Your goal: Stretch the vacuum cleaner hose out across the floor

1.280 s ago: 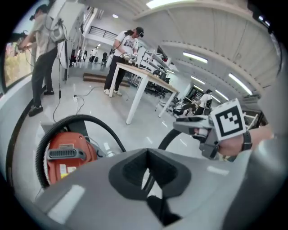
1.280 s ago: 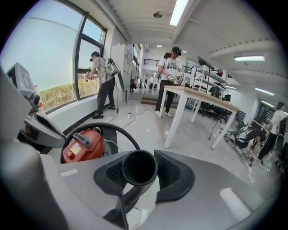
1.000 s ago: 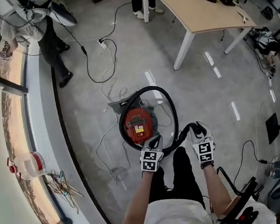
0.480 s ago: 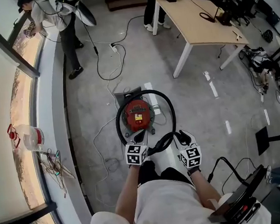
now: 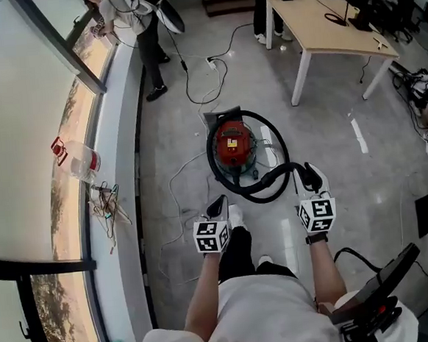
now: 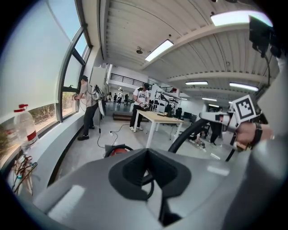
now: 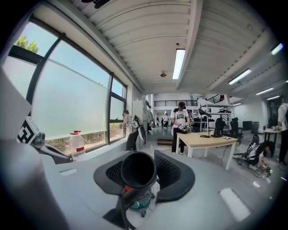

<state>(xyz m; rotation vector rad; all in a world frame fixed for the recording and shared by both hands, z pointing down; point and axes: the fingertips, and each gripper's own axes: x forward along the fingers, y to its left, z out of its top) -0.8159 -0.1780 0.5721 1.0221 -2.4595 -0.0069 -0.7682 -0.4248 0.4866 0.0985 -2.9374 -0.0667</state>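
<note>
Grey floor (image 5: pixel 326 99) fills the room, and a long window sill (image 5: pixel 115 137) runs down the left side. One red vacuum cleaner (image 5: pixel 232 144) sits on the floor in front of the person. Its one black hose (image 5: pixel 267 195) lies curled in a ring round the vacuum cleaner and then comes up to the right hand-held gripper (image 5: pixel 309 175). That gripper's jaws are clamped on the round open end of the hose, one pad on each side of it. The left hand-held gripper (image 5: pixel 217 205) is well apart from the hose, just beside the person's white shoe (image 5: pixel 235 216). Its jaws stand a little apart, with nothing between them.

Thin cables wind over the floor on the left of the vacuum cleaner and behind it, up to a white power strip (image 5: pixel 210 62). One wooden tabletop (image 5: pixel 335 28) on white legs stands farther off to the right. Two people stand close by: one at the window (image 5: pixel 139 21) and one at the far end of the tabletop (image 5: pixel 266 7). More people show small and far back in the gripper views. One clear plastic bottle (image 5: pixel 76 157) with a red cap and red label stands on the window sill. Near it lies one small tangle of wires (image 5: pixel 108 208).
</note>
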